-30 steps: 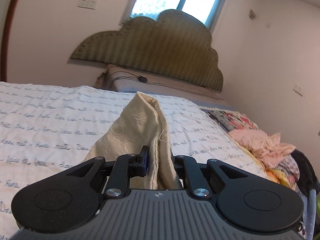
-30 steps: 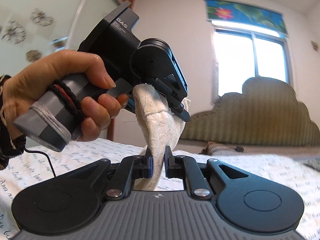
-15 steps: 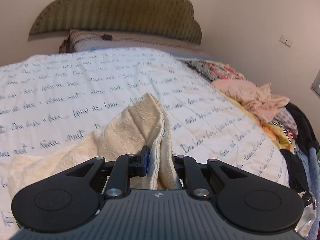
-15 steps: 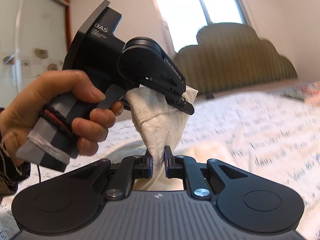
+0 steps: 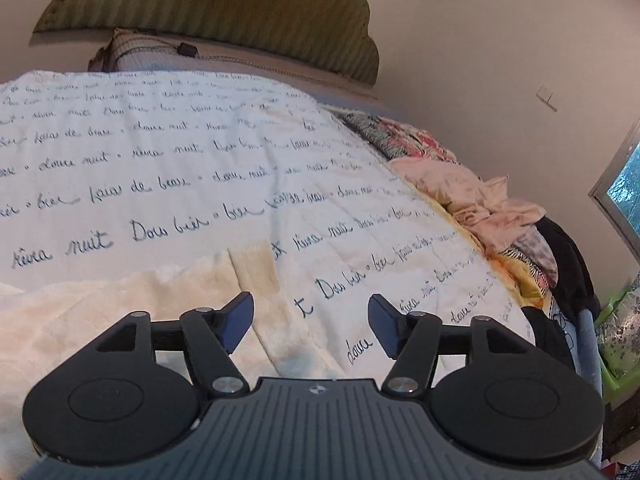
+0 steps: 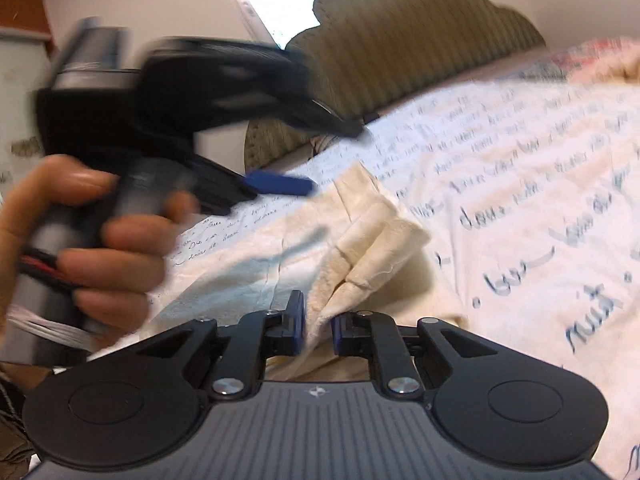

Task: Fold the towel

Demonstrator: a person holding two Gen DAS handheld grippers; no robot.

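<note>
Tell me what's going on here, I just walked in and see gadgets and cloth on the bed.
A person is folding a cream towel on a bedspread printed with script, holding a gripper in each hand. The left gripper is open above the towel's edge, holding nothing. The right gripper is shut on a fold of towel, which otherwise lies on the bed. The person's hand on the left gripper's handle looks motion-blurred.
</note>
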